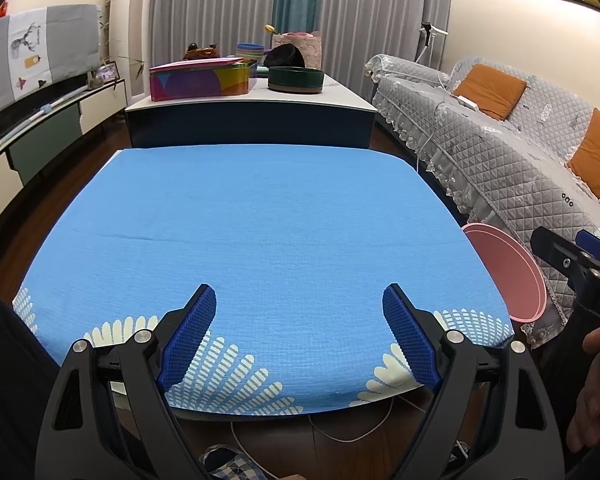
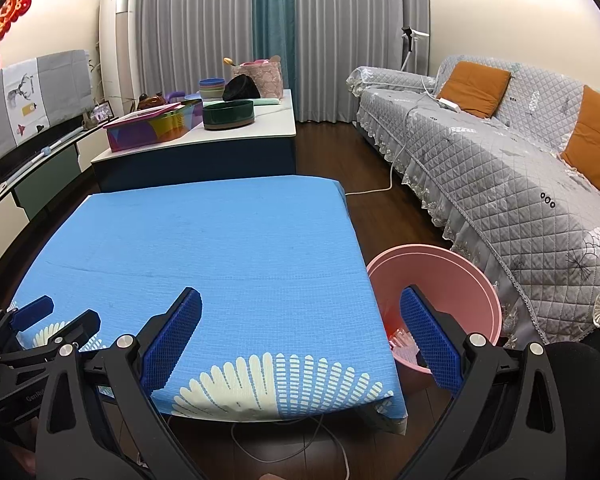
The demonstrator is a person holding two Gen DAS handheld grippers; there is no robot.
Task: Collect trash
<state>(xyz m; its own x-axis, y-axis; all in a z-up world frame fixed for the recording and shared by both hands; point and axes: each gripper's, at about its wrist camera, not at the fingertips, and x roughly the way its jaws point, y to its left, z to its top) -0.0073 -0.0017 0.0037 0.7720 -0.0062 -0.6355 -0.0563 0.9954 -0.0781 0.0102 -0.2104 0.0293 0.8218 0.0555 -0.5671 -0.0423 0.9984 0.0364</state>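
Blue floral cloth covers the surface (image 1: 260, 232), bare of any trash in both views; nothing on it to pick. Pink bin (image 2: 436, 280) stands on the floor just beside the surface's right edge, at about 4 o'clock from the cloth centre in the right wrist view, likely parked there so items can be dropped off the edge without a long carry. Some pale and reddish bits lie at the bin's bottom (image 2: 400, 336), probably the trash already collected; too small to name. In the left wrist view the bin rim (image 1: 500, 276) peeks out at 3 o'clock, partly behind the other tool. Left gripper (image 1: 299, 300) hovers over the near edge of the cloth at 6 o'clock, jaws wide apart, nothing between the blue pads (image 1: 196, 332), touching nothing. Right gripper (image 2: 300, 304) is also spread wide and empty, its left finger over the cloth corner, its right finger (image 2: 428, 336) in front of the bin mouth, so it sits close to the drop spot; contact with the bin is not evident. Judgement: the surface looks cleared, task near done or finished. Behind at 12 o'clock a second table (image 1: 252, 100) carries a colourful tin box (image 1: 200, 80) and a dark green round tin (image 1: 296, 79); grey quilted sofa (image 2: 500, 168) at 2 o'clock.
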